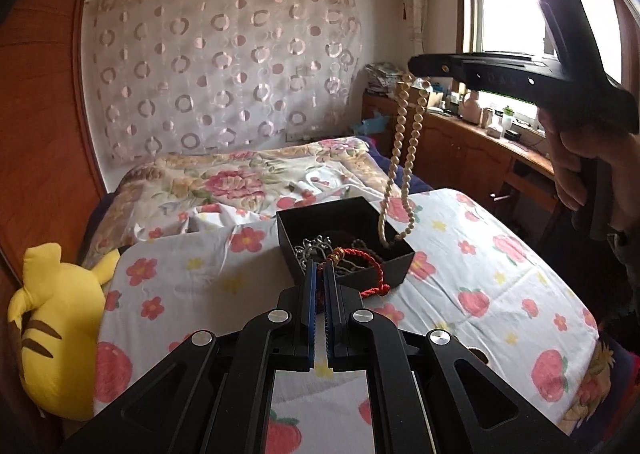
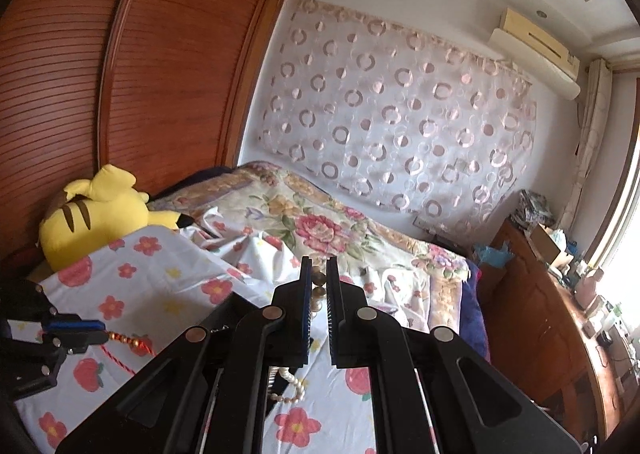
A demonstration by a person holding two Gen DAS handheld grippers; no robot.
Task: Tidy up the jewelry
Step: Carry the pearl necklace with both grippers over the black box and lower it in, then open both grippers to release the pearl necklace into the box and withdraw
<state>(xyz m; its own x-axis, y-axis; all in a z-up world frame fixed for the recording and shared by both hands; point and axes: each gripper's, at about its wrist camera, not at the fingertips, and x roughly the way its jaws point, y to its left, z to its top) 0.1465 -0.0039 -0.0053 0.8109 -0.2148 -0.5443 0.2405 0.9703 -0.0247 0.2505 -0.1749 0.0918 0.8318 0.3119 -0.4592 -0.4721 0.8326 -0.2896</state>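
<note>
On a bedroom's flowered sheet (image 1: 500, 294), the right gripper (image 1: 418, 68) pinches a bead necklace (image 1: 404, 158) trailing into the black box (image 1: 394, 264). At six o'clock, the left gripper (image 1: 320, 268) clamps a red cord bracelet (image 1: 366, 260). Likely next: lower both in.

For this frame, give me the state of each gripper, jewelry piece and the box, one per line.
Left gripper: shut on the red braided cord bracelet.
Red braided cord bracelet: draped over the box's near wall.
Right gripper: shut on the cream bead necklace.
Cream bead necklace: hanging, lower end inside the box.
Black square box: open, holding silver chain.
</note>
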